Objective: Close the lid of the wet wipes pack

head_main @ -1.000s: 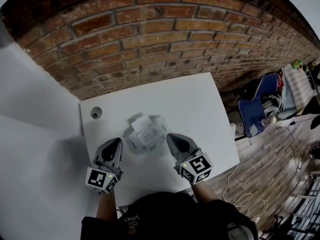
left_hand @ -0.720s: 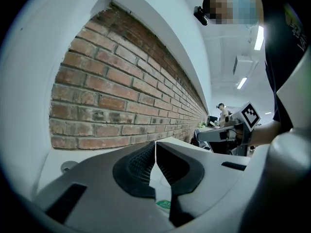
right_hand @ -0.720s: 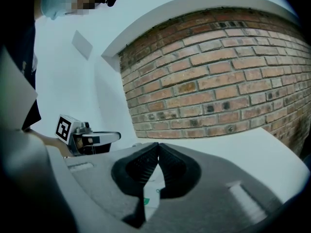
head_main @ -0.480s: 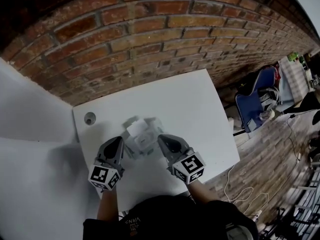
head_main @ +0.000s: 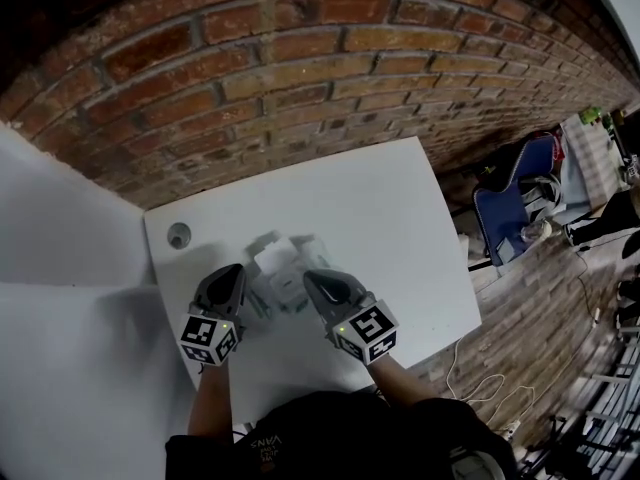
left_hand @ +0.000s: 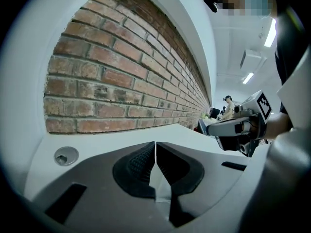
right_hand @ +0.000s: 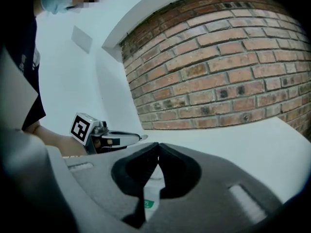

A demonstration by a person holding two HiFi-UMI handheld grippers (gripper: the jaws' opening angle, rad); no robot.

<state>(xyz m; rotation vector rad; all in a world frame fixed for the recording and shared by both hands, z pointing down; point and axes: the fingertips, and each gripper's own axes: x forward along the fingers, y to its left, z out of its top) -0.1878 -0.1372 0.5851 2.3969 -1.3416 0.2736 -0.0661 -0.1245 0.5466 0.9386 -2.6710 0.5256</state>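
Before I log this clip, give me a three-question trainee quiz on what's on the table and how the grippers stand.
1. True or false: the right gripper has its jaws together.
2. The wet wipes pack lies: A) on the blue chair; B) between the left gripper and the right gripper; C) over the round hole.
3. Fill in: the wall behind the table is made of ____.
Key: 1 true; 2 B; 3 brick.
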